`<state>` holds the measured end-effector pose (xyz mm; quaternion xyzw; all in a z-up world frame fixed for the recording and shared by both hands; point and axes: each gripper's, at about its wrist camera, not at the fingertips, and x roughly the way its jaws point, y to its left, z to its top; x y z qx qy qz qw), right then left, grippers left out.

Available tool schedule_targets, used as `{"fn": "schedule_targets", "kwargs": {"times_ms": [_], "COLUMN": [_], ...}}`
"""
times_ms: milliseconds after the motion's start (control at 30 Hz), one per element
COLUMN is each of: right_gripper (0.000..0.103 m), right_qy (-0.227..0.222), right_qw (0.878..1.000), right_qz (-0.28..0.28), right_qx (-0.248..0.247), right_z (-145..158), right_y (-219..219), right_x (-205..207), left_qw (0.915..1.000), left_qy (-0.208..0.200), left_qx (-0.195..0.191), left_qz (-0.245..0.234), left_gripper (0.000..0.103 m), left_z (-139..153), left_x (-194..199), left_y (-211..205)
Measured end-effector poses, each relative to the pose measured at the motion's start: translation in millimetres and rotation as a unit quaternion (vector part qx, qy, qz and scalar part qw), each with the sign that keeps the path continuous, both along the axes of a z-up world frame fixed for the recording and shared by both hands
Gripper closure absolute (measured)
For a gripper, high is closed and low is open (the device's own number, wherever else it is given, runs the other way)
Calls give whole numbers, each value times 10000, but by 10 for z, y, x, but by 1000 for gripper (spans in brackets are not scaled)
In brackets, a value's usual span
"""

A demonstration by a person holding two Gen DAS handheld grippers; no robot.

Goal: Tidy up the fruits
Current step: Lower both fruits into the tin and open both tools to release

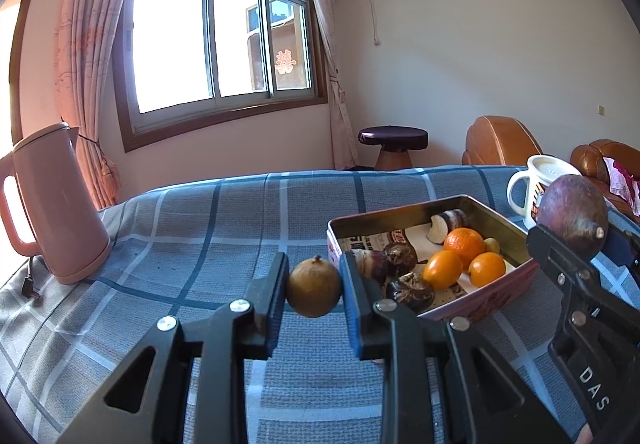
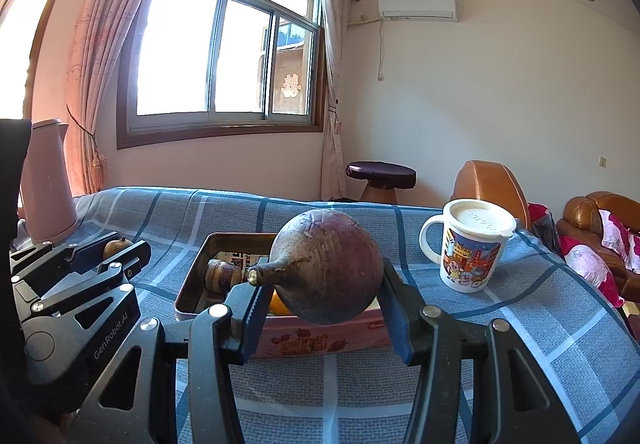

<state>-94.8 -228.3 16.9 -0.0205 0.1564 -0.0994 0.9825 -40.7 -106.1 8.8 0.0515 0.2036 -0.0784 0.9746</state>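
Note:
My left gripper (image 1: pixel 314 288) is shut on a small round brown fruit (image 1: pixel 313 289) and holds it above the checked cloth, just left of a rectangular metal tin (image 1: pixel 400 213). The tin holds three oranges (image 1: pixel 464 242), several dark brown fruits (image 1: pixel 400 256) and a cut purple-and-white piece (image 1: pixel 448 224). My right gripper (image 2: pixel 320 292) is shut on a large purple-brown round fruit (image 2: pixel 328 268) with a pointed stem, held above the tin's near side (image 2: pixel 320 340). That fruit also shows in the left wrist view (image 1: pixel 572 210), right of the tin. The left gripper with its brown fruit (image 2: pixel 116 246) shows left of the tin.
A pink kettle (image 1: pixel 56 204) with its cord stands on the table's left. A white lidded cartoon mug (image 2: pixel 472 244) stands to the right behind the tin. The table has a blue checked cloth (image 1: pixel 220 228). Brown leather seats (image 2: pixel 492 188) and a stool (image 2: pixel 380 176) stand beyond.

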Motion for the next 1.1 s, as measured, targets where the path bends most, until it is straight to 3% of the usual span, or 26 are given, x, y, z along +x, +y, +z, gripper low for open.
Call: {"fn": "schedule_targets", "kwargs": {"times_ms": [733, 1100], "right_gripper": [50, 50], "right_qy": [36, 315], "right_qw": [9988, 9964], "right_qz": [-476, -768], "right_qx": [-71, -154], "right_z": [9, 5], "right_y": [-467, -781], "right_x": [-34, 134], "left_qw": [9983, 9947], "left_qy": [215, 384], "left_qx": [-59, -248], "left_qz": [-546, -919], "left_gripper": [75, 75], "left_z": [-5, 28], "left_x": [-12, 107], "left_y": [-457, -807]}}
